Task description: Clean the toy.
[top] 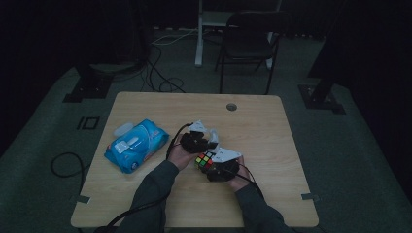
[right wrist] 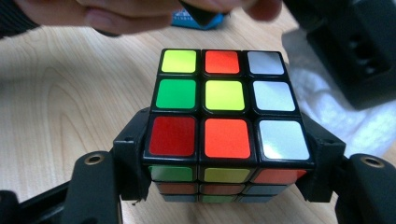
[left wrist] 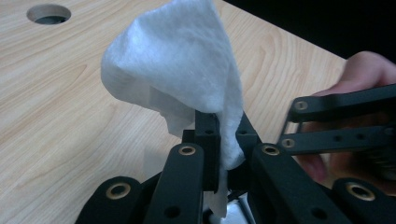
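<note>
Right now your left gripper (left wrist: 219, 140) has its jaws pinched tight on a white wipe (left wrist: 177, 65), and the loose end of it stands up above the jaws in a soft peak. Your right gripper (right wrist: 224, 158) is clamped on the cube (right wrist: 224, 107), one jaw pressing each side of it, with the cube's top face looking back along the gripper: yellow, orange and white across the far row, green, yellow, white in the middle, red, orange, white nearest. From the high view, you've got both hands close together over the middle of the table (top: 145, 104), left gripper (top: 206, 138) just beyond the cube (top: 205, 160) and the right gripper (top: 214, 167) holding it above the wood. In the right gripper view the wipe (right wrist: 336, 116) sits just beside the cube's white column; whether they touch, you can't tell. Over to your left lies a blue pack (top: 137, 144), well apart from your hands.
</note>
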A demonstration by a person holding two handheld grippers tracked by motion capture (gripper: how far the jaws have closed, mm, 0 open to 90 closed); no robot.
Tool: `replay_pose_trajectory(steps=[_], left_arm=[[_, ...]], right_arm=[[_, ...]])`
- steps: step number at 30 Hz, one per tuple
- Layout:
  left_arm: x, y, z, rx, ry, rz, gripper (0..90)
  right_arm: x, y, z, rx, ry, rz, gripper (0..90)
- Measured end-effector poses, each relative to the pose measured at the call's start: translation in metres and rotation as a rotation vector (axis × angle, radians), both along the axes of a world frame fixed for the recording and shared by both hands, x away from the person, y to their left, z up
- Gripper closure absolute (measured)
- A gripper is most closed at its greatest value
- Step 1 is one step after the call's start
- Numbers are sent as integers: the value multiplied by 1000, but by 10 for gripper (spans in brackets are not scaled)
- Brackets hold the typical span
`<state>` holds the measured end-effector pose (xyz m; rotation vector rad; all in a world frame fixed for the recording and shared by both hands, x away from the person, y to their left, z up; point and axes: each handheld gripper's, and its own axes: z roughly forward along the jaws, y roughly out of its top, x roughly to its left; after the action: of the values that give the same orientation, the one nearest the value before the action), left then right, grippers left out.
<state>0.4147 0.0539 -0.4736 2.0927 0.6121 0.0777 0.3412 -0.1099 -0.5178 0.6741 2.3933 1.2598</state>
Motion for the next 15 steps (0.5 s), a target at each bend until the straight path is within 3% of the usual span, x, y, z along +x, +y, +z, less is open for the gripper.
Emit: replay_pose_trajectory(steps=[15], left_arm=[[3, 24, 4, -21, -16, 57, 870]], right_arm=[[8, -13, -1, -4, 14, -60, 341]])
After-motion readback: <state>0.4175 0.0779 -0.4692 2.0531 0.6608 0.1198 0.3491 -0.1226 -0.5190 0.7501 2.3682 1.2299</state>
